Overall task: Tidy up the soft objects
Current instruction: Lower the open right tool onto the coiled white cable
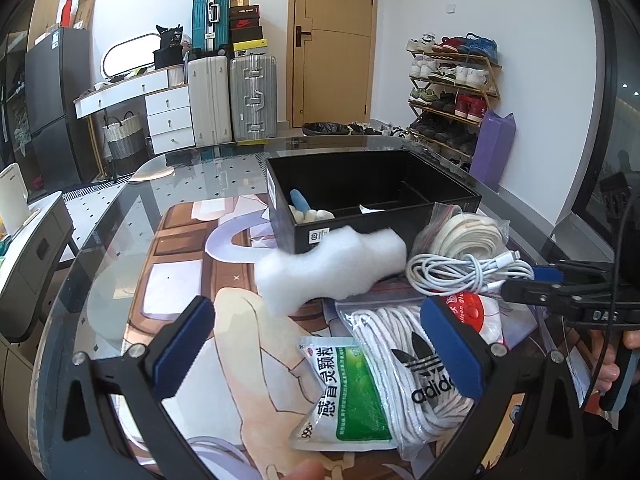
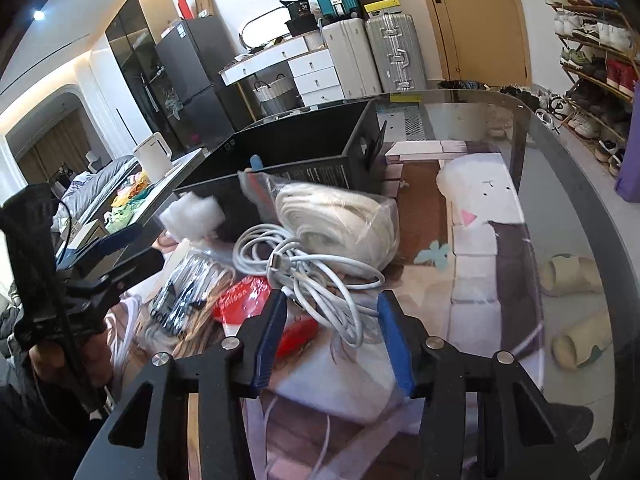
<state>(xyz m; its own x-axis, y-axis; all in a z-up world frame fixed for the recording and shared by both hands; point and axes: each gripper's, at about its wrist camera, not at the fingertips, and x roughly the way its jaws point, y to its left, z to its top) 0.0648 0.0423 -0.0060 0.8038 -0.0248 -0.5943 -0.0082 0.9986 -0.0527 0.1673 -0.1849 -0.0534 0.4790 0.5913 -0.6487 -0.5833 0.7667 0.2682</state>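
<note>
The coiled white charging cable (image 2: 308, 268) sits right at the tips of the right gripper (image 2: 332, 316), its loose loops spilling between the two blue pads (image 2: 394, 344), heaped on the clutter just short of the black divided cardboard box (image 1: 372, 196), presumably where it belongs. The jaws stand at a narrow gap, with cable strands inside it, but I cannot tell whether the pads are pressing on them yet. Just past the fingertips lies the clear bag of cream webbing (image 2: 340, 216), leaning on the box wall, and left of the fingers a red packet (image 2: 248, 300) peeks out. Over to the left gripper (image 1: 320, 344): jaws spread wide, holding nothing, hovering over the green-and-white medicine sachet (image 1: 344, 392) and the bagged white laces with a black sports logo (image 1: 404, 348). Beyond its tips rests the white lump of stuffing (image 1: 332, 264), touching the box front, seemingly queued for sorting. All this lies on a glass-topped table (image 1: 120, 240).
</note>
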